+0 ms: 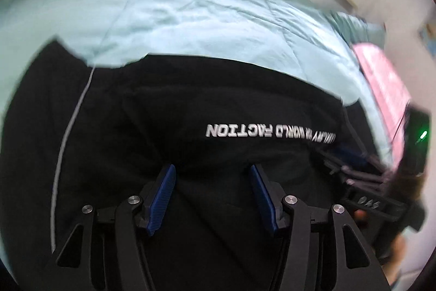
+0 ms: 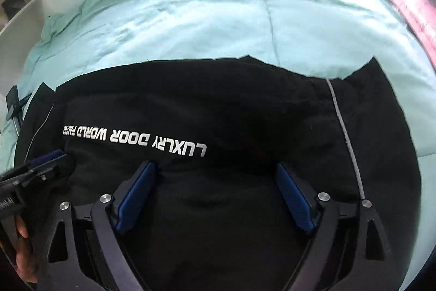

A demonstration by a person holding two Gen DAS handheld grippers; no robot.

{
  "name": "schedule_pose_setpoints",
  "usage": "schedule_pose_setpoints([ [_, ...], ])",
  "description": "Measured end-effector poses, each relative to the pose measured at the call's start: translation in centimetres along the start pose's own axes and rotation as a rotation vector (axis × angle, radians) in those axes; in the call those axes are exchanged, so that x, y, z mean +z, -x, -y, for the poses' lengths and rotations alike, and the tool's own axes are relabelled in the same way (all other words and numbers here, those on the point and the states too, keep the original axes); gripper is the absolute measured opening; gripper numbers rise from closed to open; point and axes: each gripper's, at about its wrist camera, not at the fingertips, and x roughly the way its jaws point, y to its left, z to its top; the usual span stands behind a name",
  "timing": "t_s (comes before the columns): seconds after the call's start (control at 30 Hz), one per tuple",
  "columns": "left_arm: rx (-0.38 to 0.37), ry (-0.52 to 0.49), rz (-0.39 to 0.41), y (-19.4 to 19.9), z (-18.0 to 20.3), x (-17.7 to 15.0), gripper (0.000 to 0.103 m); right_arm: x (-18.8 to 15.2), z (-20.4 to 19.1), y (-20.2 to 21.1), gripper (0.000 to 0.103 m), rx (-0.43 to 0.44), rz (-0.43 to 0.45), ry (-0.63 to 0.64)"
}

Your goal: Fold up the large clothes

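Both tools, left tool and right tool, hover with fingers apart over a black garment, seemingly part-folded, on the bed.

The jacket is spread flat on the quilt, which runs on past it toward 12 o'clock. A pillow sits on the quilt out at 2 o'clock. The left gripper is over the jacket's 9 o'clock edge.
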Motion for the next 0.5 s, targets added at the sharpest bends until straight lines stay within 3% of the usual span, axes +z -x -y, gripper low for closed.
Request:
schedule_pose_setpoints([
  [0.07, 0.002, -0.044, 0.037, 2.2, 0.4, -0.7, 0.058, -1.1, 0.7, 2.1, 0.085, 0.067, 0.029, -0.027],
  [0.17, -0.053, -0.099, 0.120, 7.4, 0.7, -2.9, 0.058, -2.7, 0.2, 7.9, 0.084, 0.205, 0.074, -0.013],
  [0.33, -0.137, -0.056, 0.242, 16.3, -3.0, -7.9, 0.059, -7.1, -3.2, 15.0, 0.084, 0.184, 0.129, 0.124],
  [0.4, -0.139, -0.003, 0.233, 17.4, -4.5, -9.2, 0.059, -9.4, -3.1, 16.2, 0.084, 0.186, 0.100, 0.142],
  [0.5, -0.090, 0.078, 0.160, 16.1, -7.1, -10.6, 0.060, -10.6, -4.1, 14.1, 0.084, 0.101, 0.066, 0.168],
])
